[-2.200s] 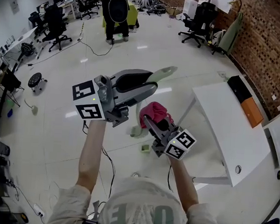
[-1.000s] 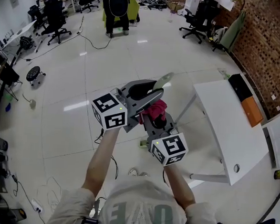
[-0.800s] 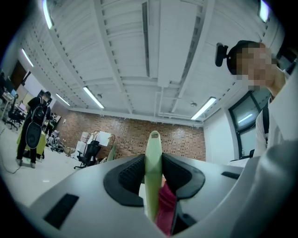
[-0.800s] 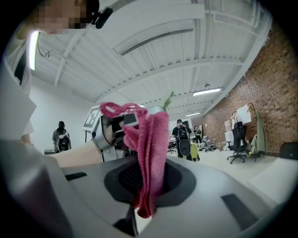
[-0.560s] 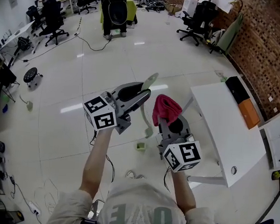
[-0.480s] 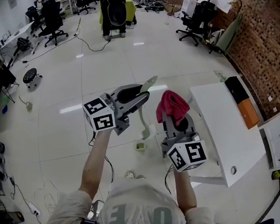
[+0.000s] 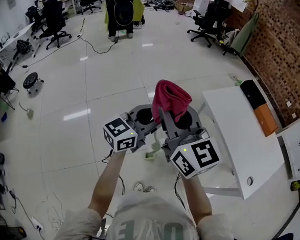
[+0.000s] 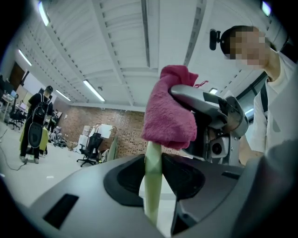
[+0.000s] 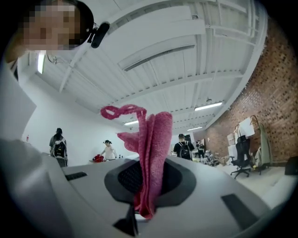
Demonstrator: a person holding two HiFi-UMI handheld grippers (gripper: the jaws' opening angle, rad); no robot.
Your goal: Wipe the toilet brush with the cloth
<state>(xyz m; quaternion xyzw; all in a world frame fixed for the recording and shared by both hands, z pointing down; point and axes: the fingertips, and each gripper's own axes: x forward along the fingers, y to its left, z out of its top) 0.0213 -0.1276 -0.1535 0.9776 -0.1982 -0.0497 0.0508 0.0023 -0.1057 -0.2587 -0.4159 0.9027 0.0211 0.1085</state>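
Left gripper: jaws narrowed, pinching the pale green brush by its thin handle. The handle stands up between the jaws. The brush head is out of view, so I can't tell which end is up.

Right gripper: jaws nearly together, clamped on a folded pink cloth. The free end sticks up above the jaws.

Both are held in the air in front of the person, over the floor and left of the white table. In the left gripper view the cloth sits over the top of the handle and looks to be touching it.

Risks (judgement):
- The cloth is gripped by only a narrow fold, so drag along the handle could pull it out.
- The handle is slim and smooth-looking, so a sideways push from the cloth could tilt or slide it in the left jaws.
- The cloth is at the handle's upper end and may ride off the tip, wiping nothing.
- Anything dropped falls to the floor.

Writing:
- No brand or label shows on the brush or cloth.
- The marker cubes carry black-and-white squares only.
- The shirt has large letters, seemingly "OE", partly cut off.
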